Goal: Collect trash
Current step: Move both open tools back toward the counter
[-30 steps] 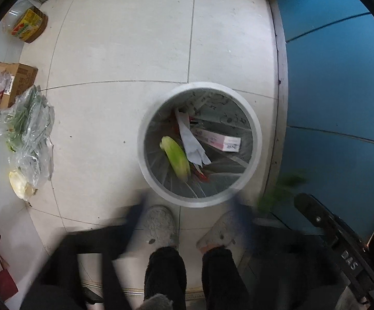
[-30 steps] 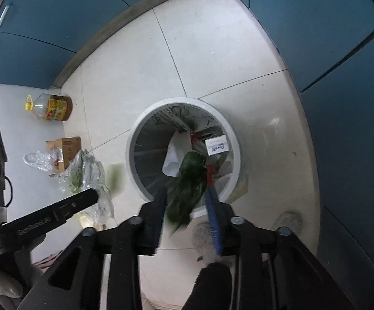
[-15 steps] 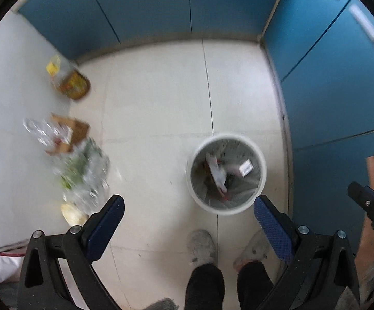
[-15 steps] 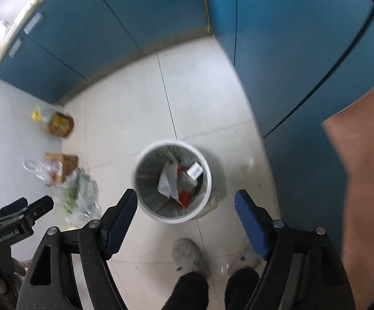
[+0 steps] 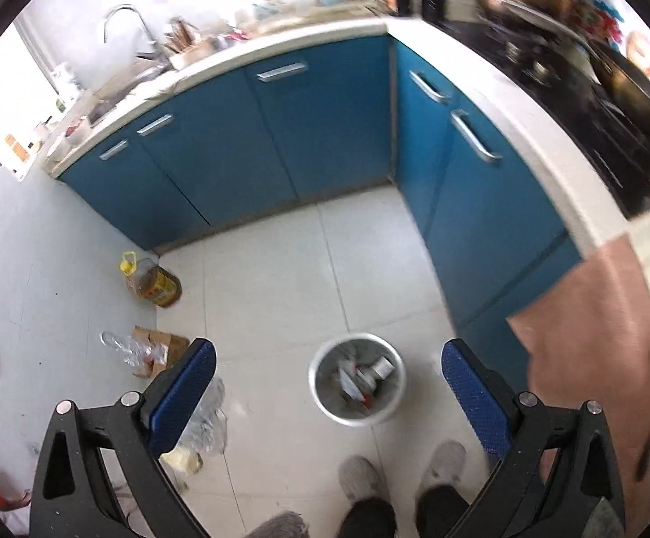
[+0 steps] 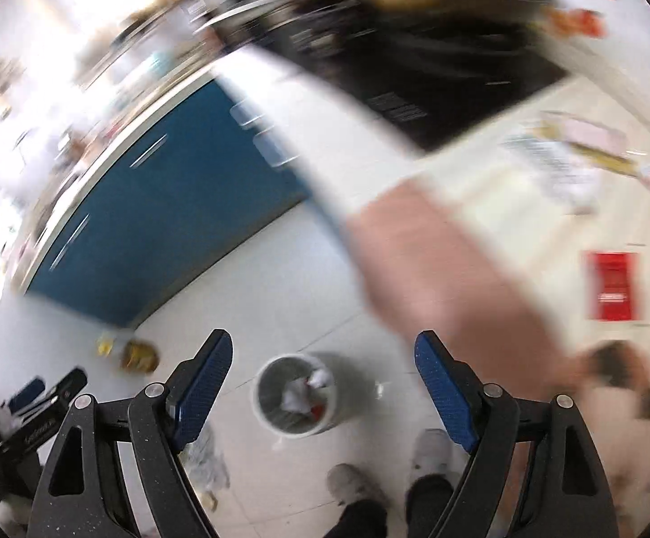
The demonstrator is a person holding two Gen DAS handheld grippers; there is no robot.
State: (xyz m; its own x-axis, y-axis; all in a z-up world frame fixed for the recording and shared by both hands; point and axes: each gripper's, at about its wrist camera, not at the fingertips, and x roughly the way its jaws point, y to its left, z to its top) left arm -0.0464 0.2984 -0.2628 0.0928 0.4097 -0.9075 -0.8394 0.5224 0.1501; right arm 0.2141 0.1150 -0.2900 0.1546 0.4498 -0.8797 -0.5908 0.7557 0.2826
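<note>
Both your left gripper (image 5: 325, 385) and right gripper (image 6: 322, 374) gape empty above the bin (image 5: 356, 385); next, fetch worktop (image 6: 526, 206) trash.

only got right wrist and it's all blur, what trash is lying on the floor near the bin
observer: A flattened brown cardboard box tangled with clear crinkled plastic wrap lies left of the round grey waste bin.
operator: left tongs carrying anything
observer: No, the left tongs are open and empty.
operator: anything nearer my feet
observer: A clear plastic bag beside a pale yellowish lump.
</note>
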